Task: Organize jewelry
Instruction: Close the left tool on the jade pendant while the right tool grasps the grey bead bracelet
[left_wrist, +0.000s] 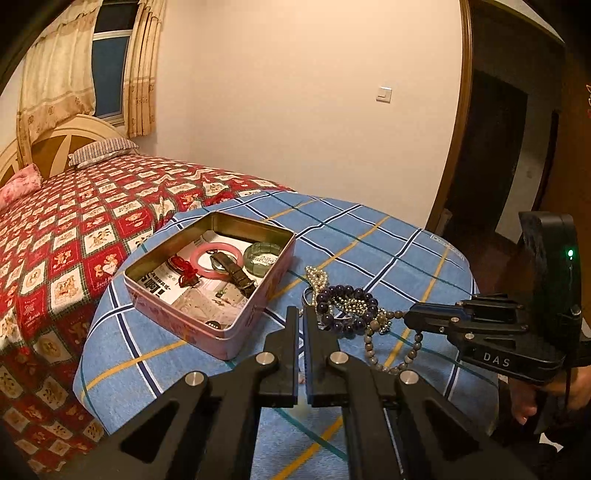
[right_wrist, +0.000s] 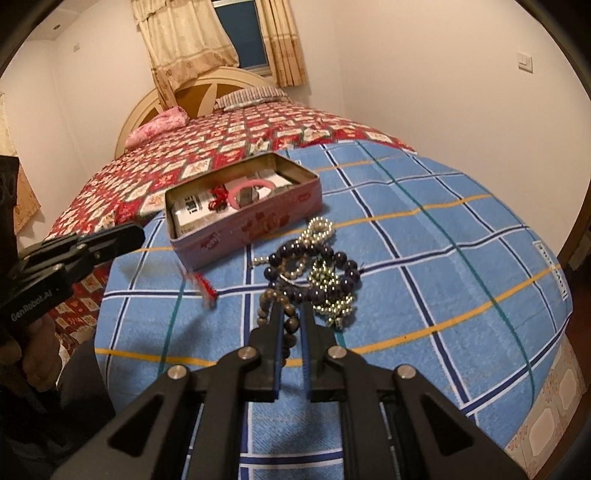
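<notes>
A pink open tin (left_wrist: 221, 339) (right_wrist: 240, 236) sits on the blue checked cloth. It holds a pink bangle (left_wrist: 218, 260), a green bracelet (left_wrist: 264, 254), a brown-strapped watch (left_wrist: 236, 273) and a red knot (left_wrist: 186, 273). To its right lies a tangle: purple beads (left_wrist: 347, 295) (right_wrist: 332, 284), a pearl strand (left_wrist: 317, 277) (right_wrist: 317, 229) and a fine metal bead chain (right_wrist: 332, 302). My right gripper (right_wrist: 291, 308) (left_wrist: 408, 317) is shut on a grey-brown bead strand (right_wrist: 290, 328) (left_wrist: 369, 347) at the tangle's near edge. My left gripper (left_wrist: 301, 312) (right_wrist: 138, 232) is shut, with nothing seen between its fingers. A blurred red tassel piece (right_wrist: 205, 291) shows by the tin's front.
The blue checked cloth (left_wrist: 388, 236) (right_wrist: 443, 240) drapes over the foot of a bed with a red patterned quilt (left_wrist: 92, 221) (right_wrist: 221, 136). A dark doorway (left_wrist: 498, 147) stands at the right. A person's hand (left_wrist: 528, 406) (right_wrist: 37, 350) grips each tool.
</notes>
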